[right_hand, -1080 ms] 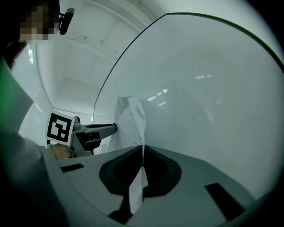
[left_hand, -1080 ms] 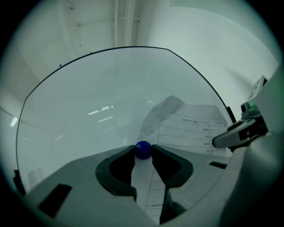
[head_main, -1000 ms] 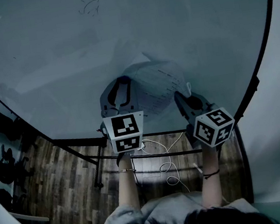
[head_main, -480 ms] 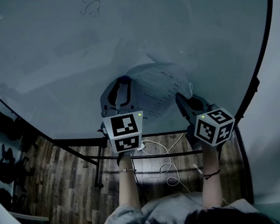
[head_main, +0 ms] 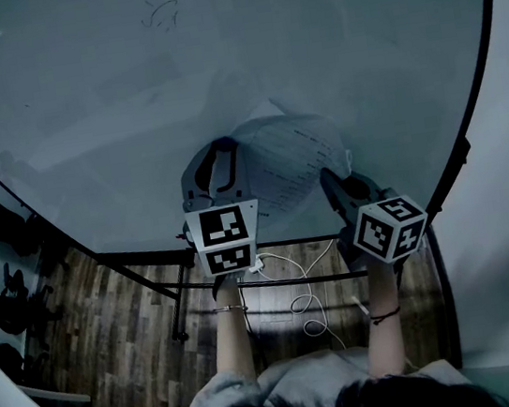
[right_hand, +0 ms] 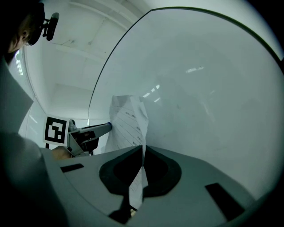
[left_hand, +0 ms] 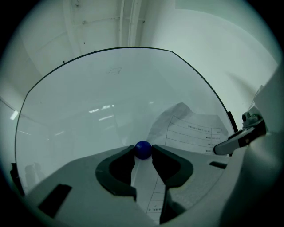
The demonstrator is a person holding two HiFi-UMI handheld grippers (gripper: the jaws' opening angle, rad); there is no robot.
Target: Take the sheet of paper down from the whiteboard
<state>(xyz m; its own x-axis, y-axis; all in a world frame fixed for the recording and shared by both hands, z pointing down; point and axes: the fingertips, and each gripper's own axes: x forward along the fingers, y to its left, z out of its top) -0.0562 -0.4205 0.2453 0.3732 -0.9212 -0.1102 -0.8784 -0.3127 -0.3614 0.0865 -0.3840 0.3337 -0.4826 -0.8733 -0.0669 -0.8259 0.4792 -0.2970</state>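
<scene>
A printed sheet of paper (head_main: 290,156) hangs bowed and crumpled against the whiteboard (head_main: 216,71). In the left gripper view a small blue ball magnet (left_hand: 143,150) sits on the sheet's (left_hand: 195,133) left part, and my left gripper (left_hand: 143,149) is shut on it. My right gripper (right_hand: 143,150) is shut on the sheet's (right_hand: 128,122) right edge, which runs down between its jaws. In the head view the left gripper (head_main: 223,146) is at the sheet's left and the right gripper (head_main: 327,175) at its lower right. The magnet is hidden there.
The whiteboard's dark frame (head_main: 479,88) curves down the right side, and its stand legs (head_main: 179,299) rest on a wooden floor. A white cable (head_main: 298,305) lies on the floor below the board. A faint scribble (head_main: 160,15) marks the board's top.
The sheet has bulged a little more to the right. Both grippers stay almost where they were, with the same grips.
</scene>
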